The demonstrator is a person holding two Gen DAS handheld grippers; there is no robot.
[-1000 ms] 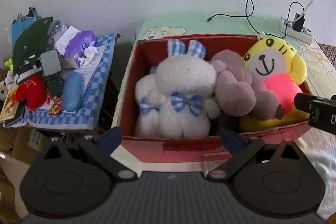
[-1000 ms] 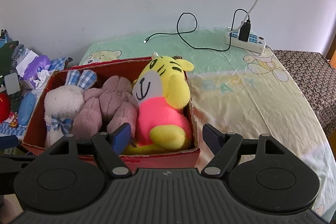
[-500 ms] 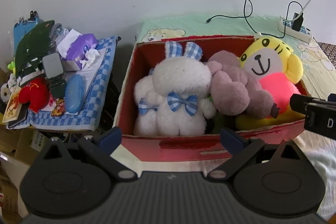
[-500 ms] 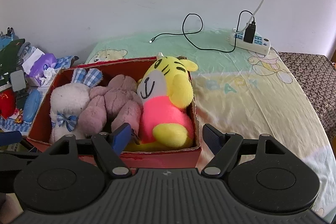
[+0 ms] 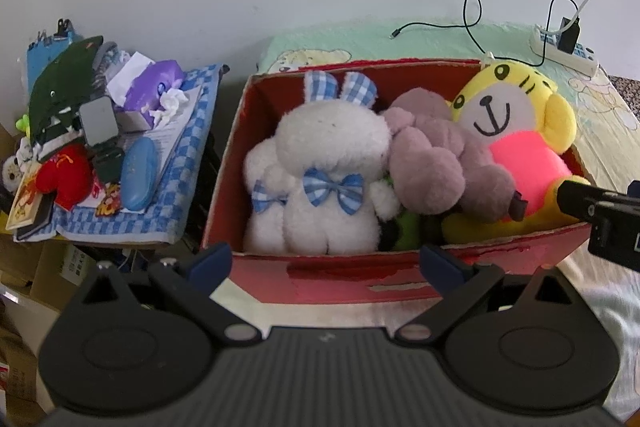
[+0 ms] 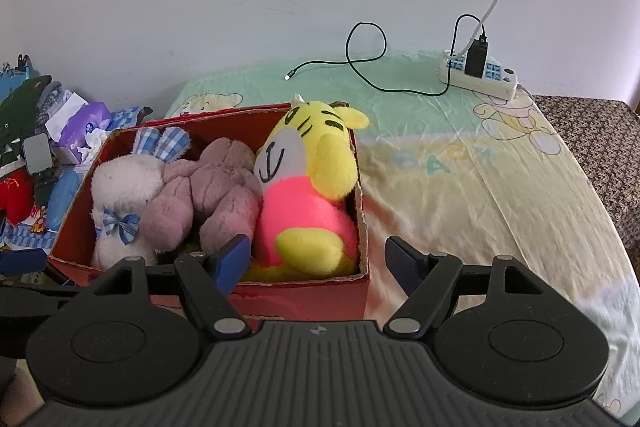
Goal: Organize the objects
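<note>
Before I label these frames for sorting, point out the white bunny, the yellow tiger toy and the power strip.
white bunny (image 5: 332,147), left wrist view, on its head.
yellow tiger toy (image 6: 308,219), right wrist view, on its pink belly.
power strip (image 6: 486,81), right wrist view, on its white casing.

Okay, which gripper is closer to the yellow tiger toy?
Right. The right gripper sits just in front of the yellow tiger toy; the left gripper faces the white bunny at the box's other end.
</note>
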